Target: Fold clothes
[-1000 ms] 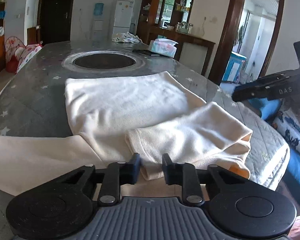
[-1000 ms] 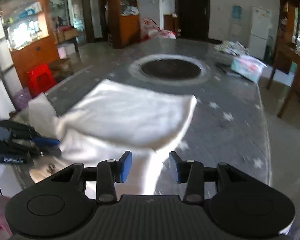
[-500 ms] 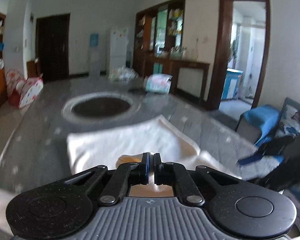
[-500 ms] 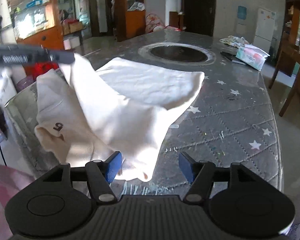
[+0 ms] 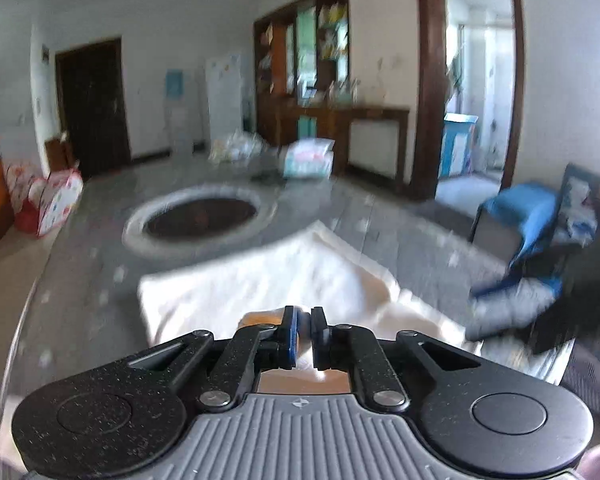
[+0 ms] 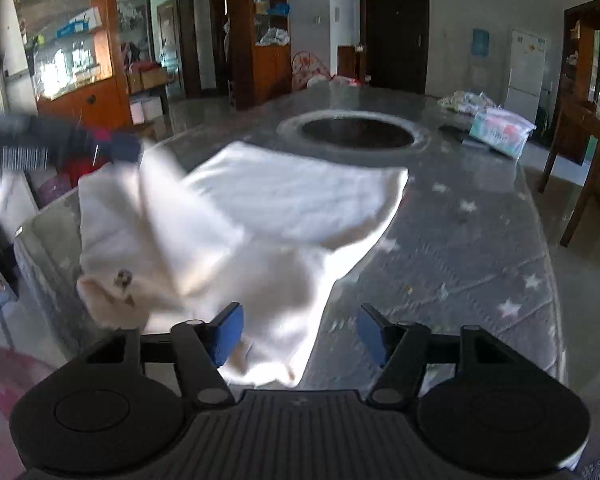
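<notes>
Left gripper [image 5: 304,334] clamps the soft, limp cream garment [image 6: 284,200]; right gripper [image 6: 300,336], jaws closing, empty, should take its hem.

The bench [image 6: 480,240] is long and wears a grey quilted cover scattered with pale stars, with a dark round recess [image 6: 356,134] ringed in white sunk into its middle. Directly on it, toward the near left, lies a cream garment [image 6: 292,200] — its far part spread flat, its near part rumpled and spilling over the near edge. At the far right end sit a plastic-wrapped tissue pack [image 6: 500,132], a crumpled pale cloth [image 6: 464,100] behind it — both well apart from the garment.
</notes>
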Motion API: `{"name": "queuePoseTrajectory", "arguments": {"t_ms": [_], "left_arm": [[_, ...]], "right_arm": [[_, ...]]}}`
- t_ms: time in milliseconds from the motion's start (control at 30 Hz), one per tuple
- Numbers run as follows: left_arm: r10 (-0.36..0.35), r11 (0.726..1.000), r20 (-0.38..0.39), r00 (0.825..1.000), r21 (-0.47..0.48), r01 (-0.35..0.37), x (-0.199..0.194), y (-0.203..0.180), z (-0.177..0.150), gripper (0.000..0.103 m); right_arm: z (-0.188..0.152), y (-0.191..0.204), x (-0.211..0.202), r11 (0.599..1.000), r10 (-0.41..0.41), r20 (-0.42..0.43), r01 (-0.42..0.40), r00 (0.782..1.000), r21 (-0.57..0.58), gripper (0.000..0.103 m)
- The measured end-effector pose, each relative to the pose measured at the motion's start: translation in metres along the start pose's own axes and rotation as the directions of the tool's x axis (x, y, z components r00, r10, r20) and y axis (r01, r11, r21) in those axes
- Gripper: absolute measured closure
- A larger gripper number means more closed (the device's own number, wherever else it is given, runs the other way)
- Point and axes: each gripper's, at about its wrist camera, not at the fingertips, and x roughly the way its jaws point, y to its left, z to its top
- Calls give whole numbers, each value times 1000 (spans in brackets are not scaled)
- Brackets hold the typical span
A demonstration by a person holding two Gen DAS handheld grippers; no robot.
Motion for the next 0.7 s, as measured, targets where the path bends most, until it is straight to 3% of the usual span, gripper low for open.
{"name": "queuePoseTrajectory", "arguments": {"t_ms": [233,467,700], "left_arm": [[70,997,-59,996,-23,-71,4,15,-25,92],[-19,997,-41,999,-73,16,18,15,-24,91],[-8,989,-103,995,-149,-8,54,26,-35,91]], "right_arm": [[24,-1,19,1000,6,16,-5,1000,-22,57],[34,16,49,995,24,-14,-26,1000,-96,59],[29,14,66,996,5,-59,-10,998,-89,61]]}}
